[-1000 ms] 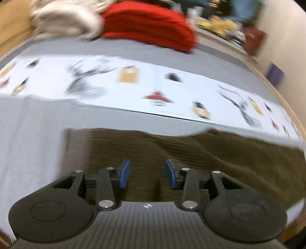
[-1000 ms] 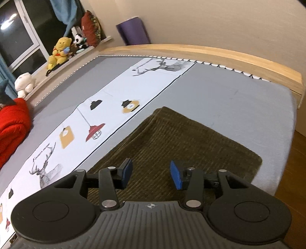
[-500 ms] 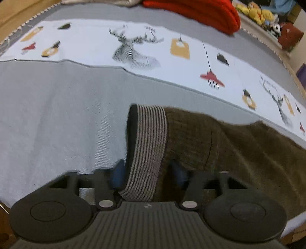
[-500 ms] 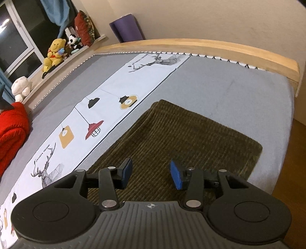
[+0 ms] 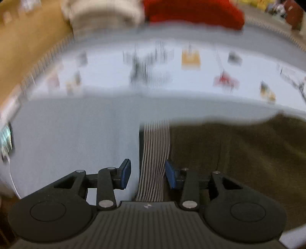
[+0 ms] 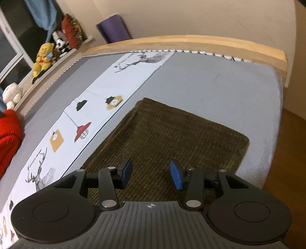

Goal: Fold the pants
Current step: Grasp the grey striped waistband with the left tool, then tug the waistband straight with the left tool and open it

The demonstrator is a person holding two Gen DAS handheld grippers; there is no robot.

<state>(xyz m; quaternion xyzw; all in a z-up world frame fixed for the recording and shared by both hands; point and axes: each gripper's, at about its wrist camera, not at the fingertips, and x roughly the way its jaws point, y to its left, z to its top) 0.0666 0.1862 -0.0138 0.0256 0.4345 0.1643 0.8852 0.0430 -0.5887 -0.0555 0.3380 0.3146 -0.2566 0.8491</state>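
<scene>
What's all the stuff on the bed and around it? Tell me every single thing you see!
pants: one, dark olive ribbed, flat on the near side of the bed
waistband: one, grey striped, at the pants' end
bed cover: one, grey
picture strip: one, white with deer and lamps, along the bed
red blanket: one, red, at the bed's end
pale bundle: one, cream, beside the red blanket, blurred
soft toys: several, yellow, white, black-and-white, on the window ledge
purple roll: one, by the wall
bed frame: one, light wood
left hand-held gripper: one, black with blue pads, opening, waistband between them
right hand-held gripper: one, black with blue pads, open above the pants
</scene>
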